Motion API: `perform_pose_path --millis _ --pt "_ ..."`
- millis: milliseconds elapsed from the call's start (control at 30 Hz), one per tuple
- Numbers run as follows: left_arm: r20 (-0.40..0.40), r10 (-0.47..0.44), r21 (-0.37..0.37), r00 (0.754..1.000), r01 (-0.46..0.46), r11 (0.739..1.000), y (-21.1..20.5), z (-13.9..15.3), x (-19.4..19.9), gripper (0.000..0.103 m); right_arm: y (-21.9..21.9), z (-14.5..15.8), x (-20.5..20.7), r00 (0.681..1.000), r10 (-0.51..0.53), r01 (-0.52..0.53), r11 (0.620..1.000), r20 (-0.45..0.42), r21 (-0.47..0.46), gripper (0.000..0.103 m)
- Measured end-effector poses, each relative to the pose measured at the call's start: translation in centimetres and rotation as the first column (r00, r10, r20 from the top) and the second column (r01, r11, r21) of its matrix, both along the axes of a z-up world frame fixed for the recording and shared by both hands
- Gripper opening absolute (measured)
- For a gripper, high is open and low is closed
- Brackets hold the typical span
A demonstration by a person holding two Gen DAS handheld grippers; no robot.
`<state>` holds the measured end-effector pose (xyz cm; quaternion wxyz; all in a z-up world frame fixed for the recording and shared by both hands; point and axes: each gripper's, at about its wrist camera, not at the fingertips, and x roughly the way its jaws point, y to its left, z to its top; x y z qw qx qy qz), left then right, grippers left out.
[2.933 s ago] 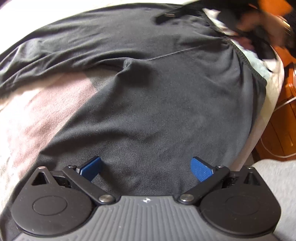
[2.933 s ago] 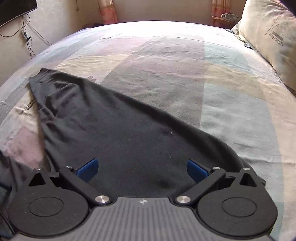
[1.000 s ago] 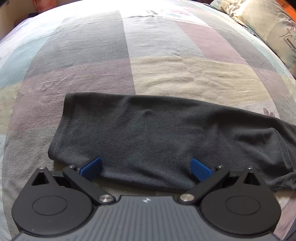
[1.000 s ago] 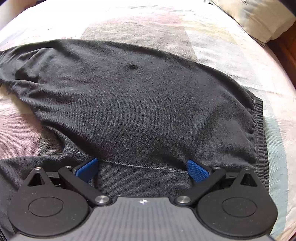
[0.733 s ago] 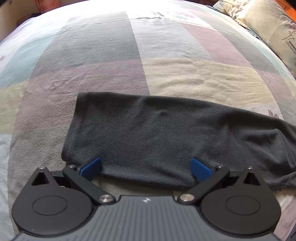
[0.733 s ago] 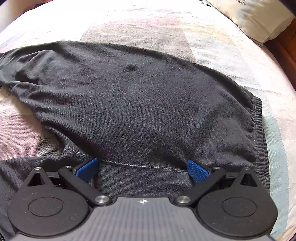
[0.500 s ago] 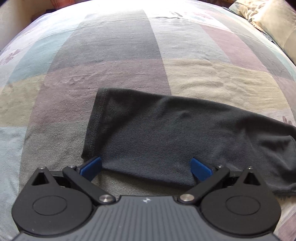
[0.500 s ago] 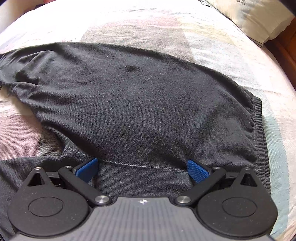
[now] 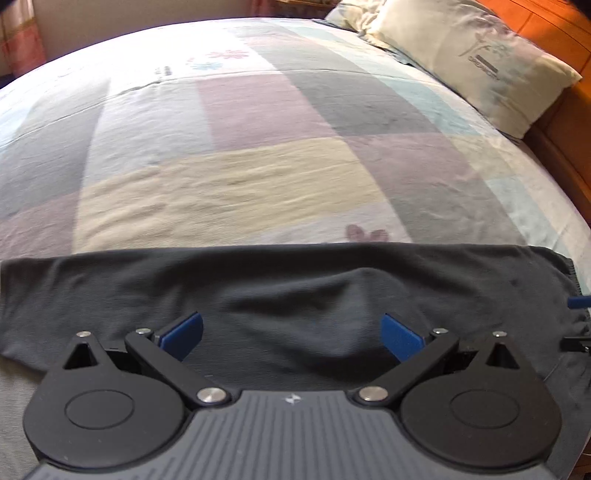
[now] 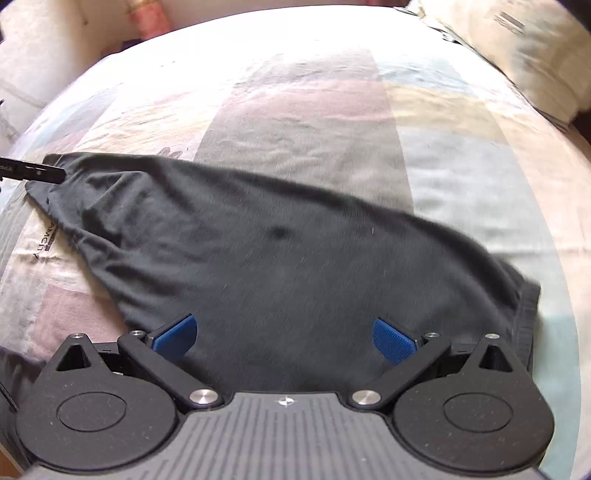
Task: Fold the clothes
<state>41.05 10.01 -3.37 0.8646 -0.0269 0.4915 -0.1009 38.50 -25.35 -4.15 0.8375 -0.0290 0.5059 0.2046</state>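
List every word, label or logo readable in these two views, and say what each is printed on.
"AMCITY", the visible end of a longer word, its start hidden under the black garment: printed on the patchwork bedspread.
Dark print on the cream pillow: too blurred to read.
Dark print on the same pillow in the right wrist view: too blurred to read.
White lettering on the black bar at the left edge: too small to read.

Patchwork-covered bed (image 9: 258,173) — dark garment (image 10: 295,266) spread on it, pillow (image 9: 469,62) at its head.
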Motion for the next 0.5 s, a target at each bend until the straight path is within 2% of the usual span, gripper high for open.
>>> perform_pose_path --millis 100,233,333,433,500 --pt "-0.024 -0.034 -0.037 0.999 0.033 0.999 -4.7 -0.5 0.3 0.102 -1.9 -1.3 2.5 0.999 0.041 -0.04 0.999 -0.025 0.01 0.103" --pt "-0.005 -0.083 -0.038 0.997 0.083 0.996 -10.8 -0.9 0.2 0.102 -5.9 -2.6 4.5 0.999 0.035 -0.034 0.998 -0.024 0.047 0.103" --pt "-0.024 -0.122 -0.053 0.992 0.12 0.991 -14.7 -1.6 0.5 0.102 -9.0 -2.4 6.0 1.0 0.007 -0.007 0.999 0.003 0.041 0.103" --pt "-0.035 -0.152 -0.063 0.988 0.15 0.987 -18.0 -1.9 1.2 0.102 -12.1 -1.9 7.6 0.998 -0.046 0.05 0.994 -0.036 0.101 0.103" --pt "-0.03 -0.17 -0.062 0.985 0.168 0.984 -19.7 -1.9 1.8 0.102 -13.0 -1.1 7.8 0.998 -0.029 0.037 0.986 -0.052 0.164 0.103"
